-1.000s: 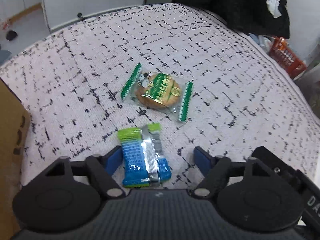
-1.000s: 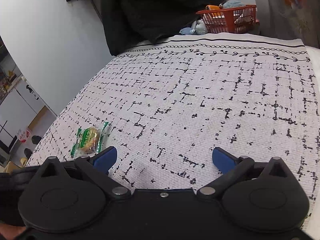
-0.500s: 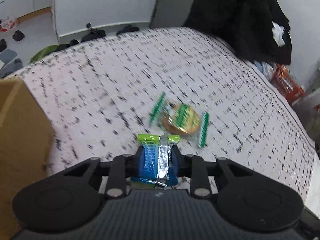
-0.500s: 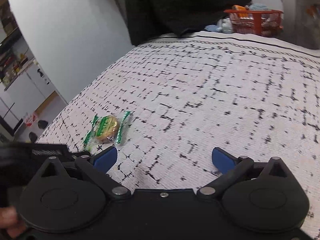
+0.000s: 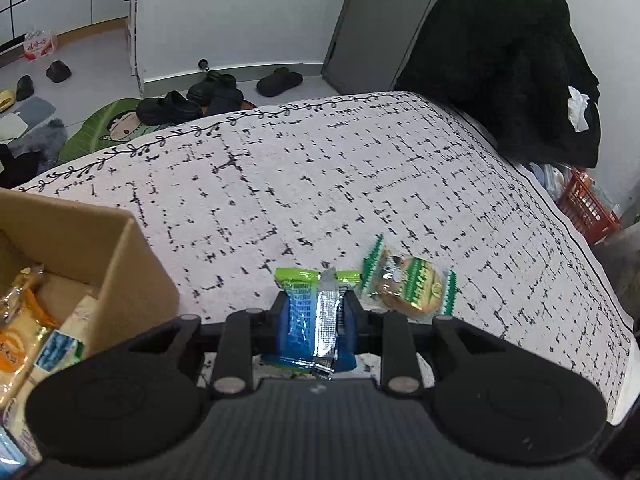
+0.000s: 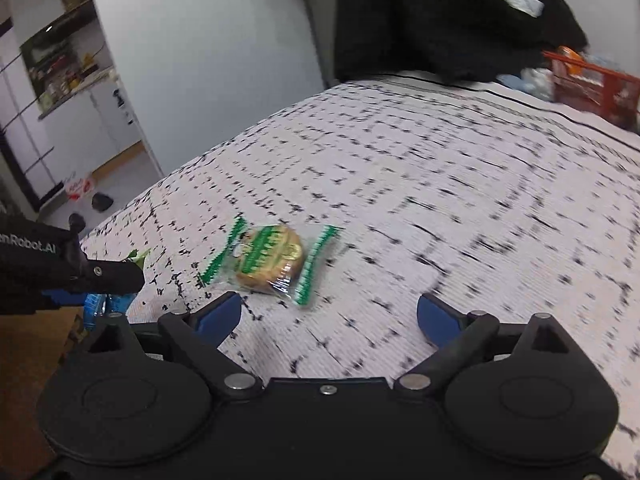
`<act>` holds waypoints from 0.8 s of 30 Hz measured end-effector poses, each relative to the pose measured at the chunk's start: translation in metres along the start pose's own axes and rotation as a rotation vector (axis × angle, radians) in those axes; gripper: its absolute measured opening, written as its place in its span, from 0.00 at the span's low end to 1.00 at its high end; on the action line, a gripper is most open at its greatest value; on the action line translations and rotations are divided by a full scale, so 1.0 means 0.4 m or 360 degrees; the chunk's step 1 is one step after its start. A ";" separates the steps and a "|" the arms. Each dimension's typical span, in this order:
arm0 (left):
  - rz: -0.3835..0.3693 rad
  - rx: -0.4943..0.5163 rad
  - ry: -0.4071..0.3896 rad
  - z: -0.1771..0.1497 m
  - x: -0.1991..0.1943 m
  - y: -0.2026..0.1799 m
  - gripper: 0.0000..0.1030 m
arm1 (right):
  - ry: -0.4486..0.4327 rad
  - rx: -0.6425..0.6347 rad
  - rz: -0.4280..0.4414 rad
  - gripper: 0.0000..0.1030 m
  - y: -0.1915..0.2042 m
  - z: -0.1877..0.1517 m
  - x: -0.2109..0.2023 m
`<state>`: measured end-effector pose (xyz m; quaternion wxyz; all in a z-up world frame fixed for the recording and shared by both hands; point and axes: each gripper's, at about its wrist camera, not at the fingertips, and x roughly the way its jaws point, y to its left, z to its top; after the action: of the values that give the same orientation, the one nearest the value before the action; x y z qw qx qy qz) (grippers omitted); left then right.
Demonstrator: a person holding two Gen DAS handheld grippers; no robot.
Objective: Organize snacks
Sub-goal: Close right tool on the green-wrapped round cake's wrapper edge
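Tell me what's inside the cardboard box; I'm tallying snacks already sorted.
The cardboard box holds several wrapped snacks: orange-yellow packets and a pale one with a blue-green label. Its wall and the left gripper hide the rest.

Two grippers [image 5: 316, 312] [image 6: 328, 316], two snack packets on the cloth: one blue wafer [image 5: 316, 320], one green-wrapped cookie [image 5: 408, 286]; one cardboard box [image 5: 120, 264], one red basket [image 5: 586, 212]

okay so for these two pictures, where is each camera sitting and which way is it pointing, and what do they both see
Left wrist: rides the left gripper, looking along its fingers clamped on a blue snack packet, across the patterned cloth toward floor shoes; cardboard box at left.
Right wrist: rides the right gripper, fingers spread, angled down at the cloth; the left gripper enters from the left.
Shared: the green-wrapped cookie, the cloth, the red basket.
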<state>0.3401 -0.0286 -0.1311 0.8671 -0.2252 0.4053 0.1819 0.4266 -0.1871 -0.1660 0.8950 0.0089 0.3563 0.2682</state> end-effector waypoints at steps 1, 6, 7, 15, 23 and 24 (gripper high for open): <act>-0.0003 -0.0006 0.0003 0.000 0.001 0.003 0.26 | -0.0003 -0.0028 0.0006 0.90 0.009 0.001 0.009; -0.0003 0.0004 0.0006 0.003 0.002 0.005 0.26 | -0.0021 -0.0089 0.0017 0.77 0.035 0.015 0.045; -0.0006 0.0005 0.0007 0.003 0.002 0.004 0.26 | -0.0021 -0.0099 0.0016 0.70 0.038 0.018 0.049; -0.0028 0.0020 0.0017 -0.003 0.003 -0.002 0.26 | 0.0001 -0.0165 -0.0027 0.16 0.029 0.014 0.037; -0.0078 0.0025 0.0033 -0.015 -0.027 -0.009 0.26 | 0.0016 -0.0202 -0.0103 0.03 0.034 -0.001 -0.018; -0.0087 0.0029 0.0034 -0.017 -0.033 -0.011 0.26 | 0.0022 -0.0196 -0.0117 0.03 0.035 -0.003 -0.028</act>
<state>0.3301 -0.0379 -0.1236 0.8695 -0.2301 0.4098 0.1521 0.4125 -0.1806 -0.1568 0.9006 -0.0612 0.3455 0.2566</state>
